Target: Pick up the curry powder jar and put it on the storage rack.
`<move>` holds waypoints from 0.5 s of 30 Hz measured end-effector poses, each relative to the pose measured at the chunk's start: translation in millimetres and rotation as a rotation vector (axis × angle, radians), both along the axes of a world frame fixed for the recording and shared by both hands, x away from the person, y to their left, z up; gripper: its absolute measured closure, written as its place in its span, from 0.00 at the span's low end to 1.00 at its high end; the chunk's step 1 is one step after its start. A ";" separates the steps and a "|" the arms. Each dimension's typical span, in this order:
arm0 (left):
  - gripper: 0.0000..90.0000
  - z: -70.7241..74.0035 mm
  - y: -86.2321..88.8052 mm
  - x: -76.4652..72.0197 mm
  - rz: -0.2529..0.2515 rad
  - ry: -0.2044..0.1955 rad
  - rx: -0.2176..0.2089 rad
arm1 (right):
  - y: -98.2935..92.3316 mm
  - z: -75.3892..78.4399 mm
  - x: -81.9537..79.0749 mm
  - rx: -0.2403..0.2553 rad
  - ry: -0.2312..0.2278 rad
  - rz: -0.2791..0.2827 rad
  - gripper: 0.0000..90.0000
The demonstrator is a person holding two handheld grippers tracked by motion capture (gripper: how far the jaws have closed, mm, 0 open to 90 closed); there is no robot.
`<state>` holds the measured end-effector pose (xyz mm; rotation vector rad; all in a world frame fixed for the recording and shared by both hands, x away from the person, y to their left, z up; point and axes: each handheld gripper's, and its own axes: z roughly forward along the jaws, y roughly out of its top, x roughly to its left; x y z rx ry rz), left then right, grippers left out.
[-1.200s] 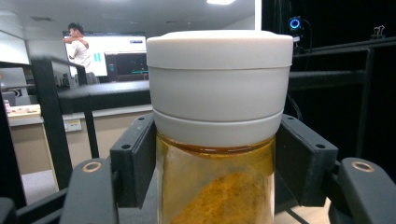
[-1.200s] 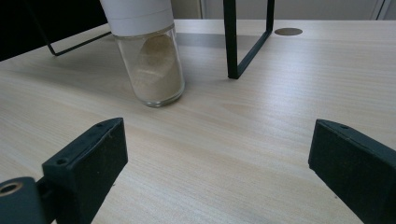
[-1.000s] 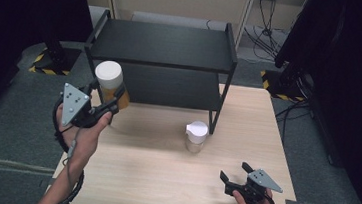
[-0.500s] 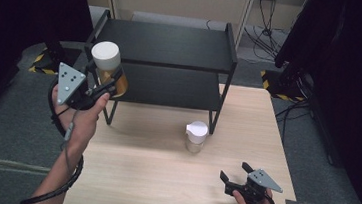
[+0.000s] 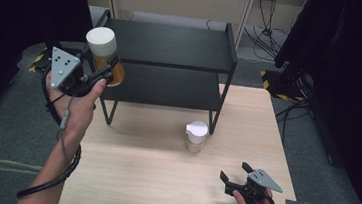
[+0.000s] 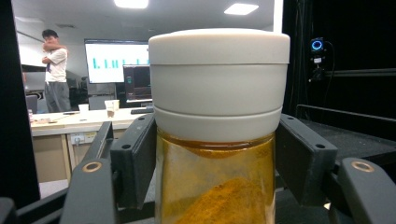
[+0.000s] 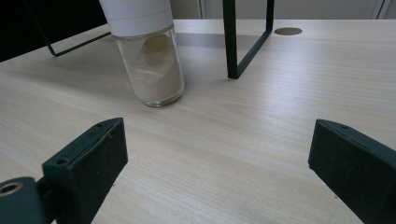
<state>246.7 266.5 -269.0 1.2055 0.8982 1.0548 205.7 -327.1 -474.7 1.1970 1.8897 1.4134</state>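
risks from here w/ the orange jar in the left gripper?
1. The left gripper holds the orange spice jar just under its white lid, beside the black shelf; it could clip the shelf edge.
2. Smooth glass could slip between the fingers.

A black shelf (image 5: 174,46) stands at the upper middle of the frame on the pale wood surface (image 5: 151,179), with a white-lidded jar (image 5: 196,136) of pale powder just below its right front leg.
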 end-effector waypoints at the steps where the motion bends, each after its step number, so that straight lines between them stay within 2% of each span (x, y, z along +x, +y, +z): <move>1: 0.39 1.7 -0.1 0.2 0.003 -0.001 -0.001 | 0.0 0.0 0.0 0.000 0.000 0.000 0.05; 15: 0.39 28.6 -2.0 10.6 0.019 -0.008 0.004 | -0.2 0.0 0.2 0.002 0.001 0.000 0.05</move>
